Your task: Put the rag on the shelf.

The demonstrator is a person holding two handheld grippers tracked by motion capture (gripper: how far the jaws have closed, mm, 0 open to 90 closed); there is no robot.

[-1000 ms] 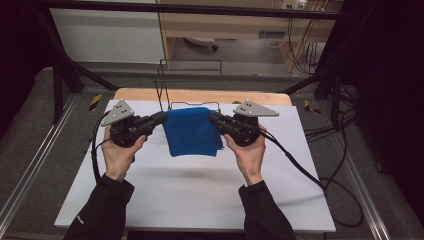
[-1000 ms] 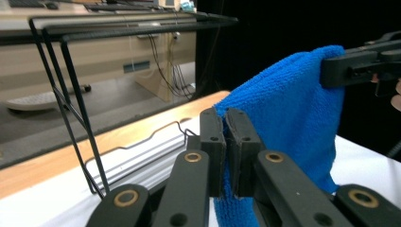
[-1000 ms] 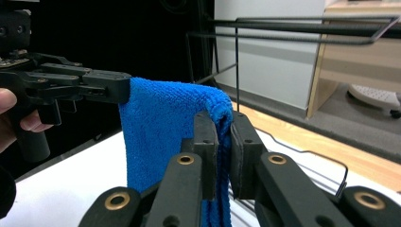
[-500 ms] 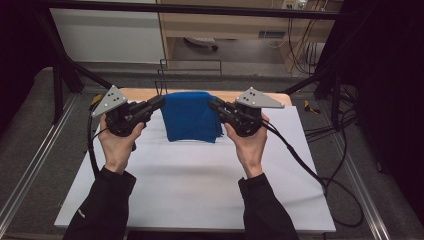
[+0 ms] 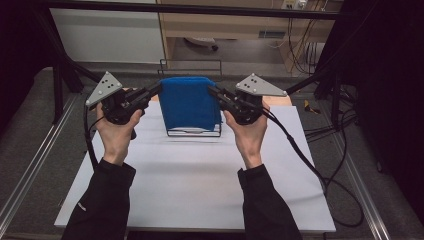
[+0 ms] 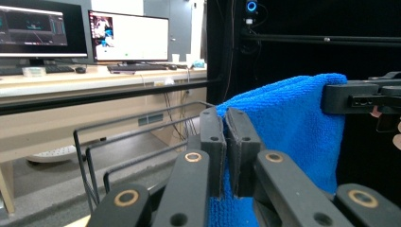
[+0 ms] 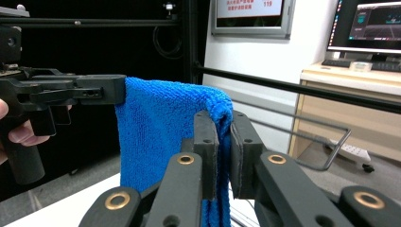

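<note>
Blue towel (image 5: 189, 102) is off the table (image 5: 200, 185), held in the air over the table's far half, between the two grippers. Left gripper (image 5: 156, 90) has its jaws closed on the towel's upper left corner; right gripper (image 5: 214, 91) has its jaws closed on the upper right corner. Left gripper view: fingers (image 6: 212, 142) pinch terry cloth, almost no gap. Right gripper view: same picture, the cloth's top edge folds over one of that gripper's fingers (image 7: 206, 142).

Orientation: the towel's top edge runs roughly level, left to right, stretched between the grippers. The rest hangs straight down as a flat panel facing the person. It looks doubled over. Long axis looks about vertical, though the piece is close to square in the high view, so not certain.

Black wire rack (image 5: 194, 131) stands on the table at the far edge, directly under and behind the towel. The towel's lower edge sits just at the rack's front wire in the high view; cannot tell if they touch. Both gripper tips point inward toward each other.
</note>
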